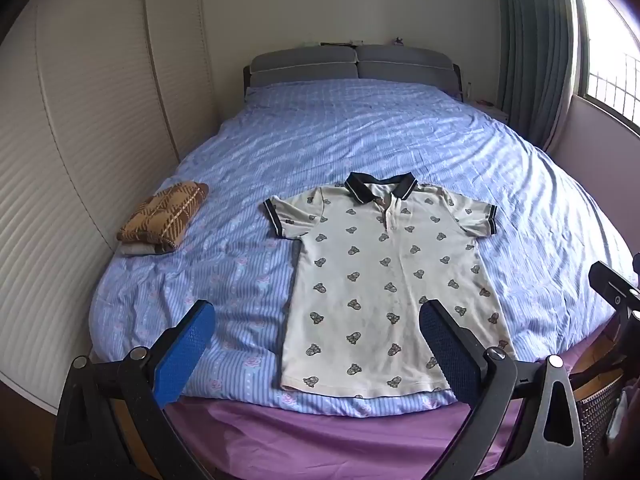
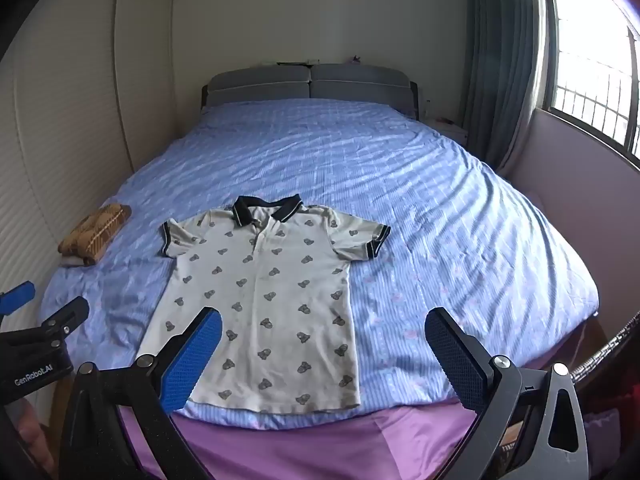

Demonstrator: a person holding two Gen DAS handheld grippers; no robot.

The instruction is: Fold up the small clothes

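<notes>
Fingers of both the left gripper (image 1: 318,320) and right gripper (image 2: 323,328) spread wide, empty, above a polo shirt (image 1: 384,280) (bear-printed) lying flat on the bed (image 1: 360,140).

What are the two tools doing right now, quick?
Left tool: open, holding nothing, above the polo shirt.
Right tool: open, holding nothing.

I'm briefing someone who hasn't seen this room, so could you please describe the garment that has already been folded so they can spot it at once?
Start at the big bed with the blue striped cover. Near its left edge, beside the ribbed white wall, sits a small folded brown plaid garment on top of something pale. Unlike the cream polo shirt with the dark collar, spread flat at the foot of the bed, it is compact, brown and criss-crossed with pale lines.
</notes>
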